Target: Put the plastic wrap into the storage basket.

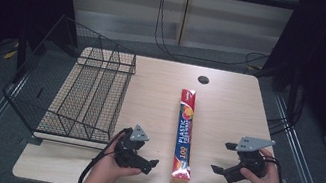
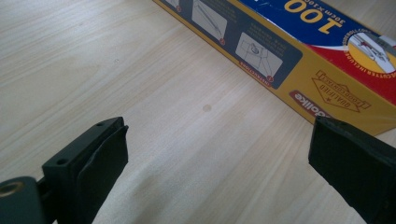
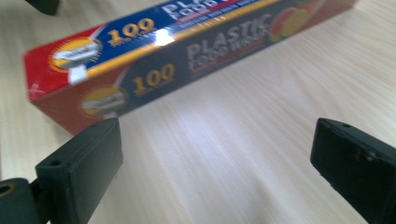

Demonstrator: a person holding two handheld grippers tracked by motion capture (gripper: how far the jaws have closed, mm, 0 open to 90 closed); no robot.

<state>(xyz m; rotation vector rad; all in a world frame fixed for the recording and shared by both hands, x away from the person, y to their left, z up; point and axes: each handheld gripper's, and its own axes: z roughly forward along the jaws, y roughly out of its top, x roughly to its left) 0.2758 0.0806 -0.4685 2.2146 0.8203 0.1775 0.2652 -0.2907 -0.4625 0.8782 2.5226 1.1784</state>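
A long box of plastic food wrap (image 1: 184, 135), blue, red and yellow, lies lengthwise on the wooden table (image 1: 229, 108), its near end close to the front edge. My left gripper (image 1: 147, 162) is held just left of the box's near end, jaws pointing toward it; it stands open over bare wood (image 2: 217, 154), with the box's yellow side (image 2: 299, 70) ahead. My right gripper (image 1: 223, 158) is held right of the box, also open, nothing between its jaws (image 3: 215, 154). The box (image 3: 177, 56) crosses the top of the right gripper view.
A black wire basket (image 1: 84, 93) occupies the table's left side, overhanging the left edge. A round cable hole (image 1: 203, 80) sits near the far edge. Cables (image 1: 169, 47) run on the floor behind the table.
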